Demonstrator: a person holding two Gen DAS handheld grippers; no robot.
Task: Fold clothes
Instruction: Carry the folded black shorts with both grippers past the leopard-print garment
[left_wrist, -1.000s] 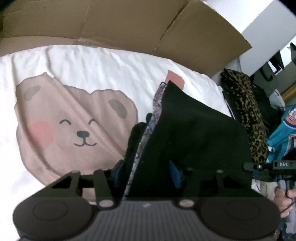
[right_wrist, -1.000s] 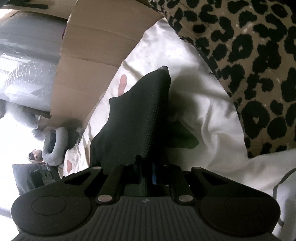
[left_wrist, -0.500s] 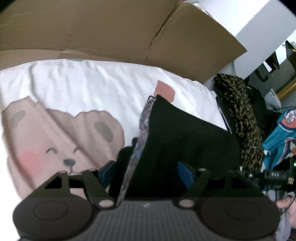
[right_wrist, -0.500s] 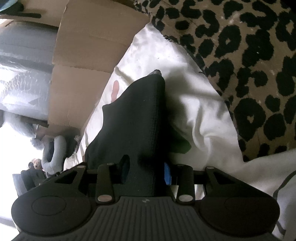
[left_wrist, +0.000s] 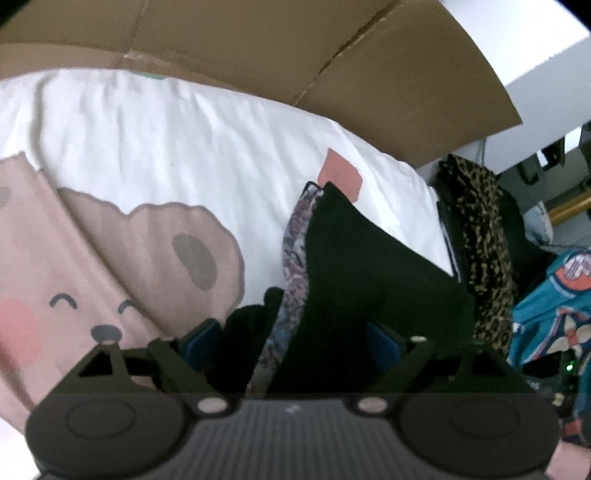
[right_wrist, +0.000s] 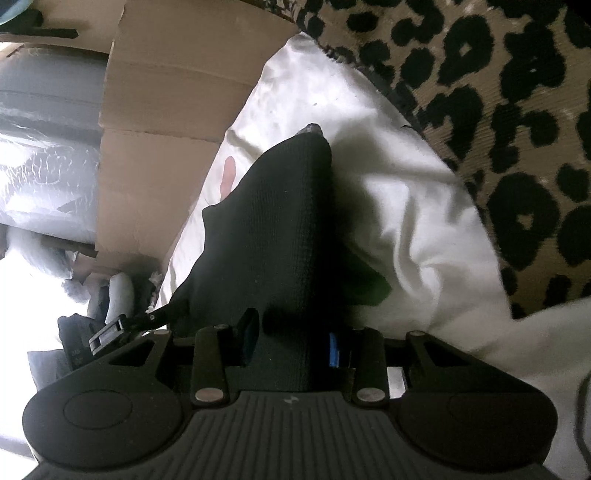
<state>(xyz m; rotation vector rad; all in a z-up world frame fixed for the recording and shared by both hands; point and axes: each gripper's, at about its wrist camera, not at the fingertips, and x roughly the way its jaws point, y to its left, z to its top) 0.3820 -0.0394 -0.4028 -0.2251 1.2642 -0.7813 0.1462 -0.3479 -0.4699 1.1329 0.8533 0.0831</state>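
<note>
A folded black garment (left_wrist: 369, 273) with a patterned lining edge (left_wrist: 295, 251) lies on the white bear-print bedsheet (left_wrist: 147, 155). My left gripper (left_wrist: 291, 339) is open, its blue-padded fingers standing wide on both sides of the garment's near end. In the right wrist view the same black garment (right_wrist: 273, 236) runs away from me between the fingers of my right gripper (right_wrist: 291, 343), which is open, with the pads apart from the cloth.
A leopard-print garment (left_wrist: 480, 236) lies at the bed's right edge and fills the upper right of the right wrist view (right_wrist: 498, 110). A teal printed garment (left_wrist: 554, 295) is further right. Cardboard (left_wrist: 295, 55) stands behind the bed.
Both grippers have opened: one second ago each was shut on the black garment, and the fingers now stand apart. The garment has settled onto the sheet.
</note>
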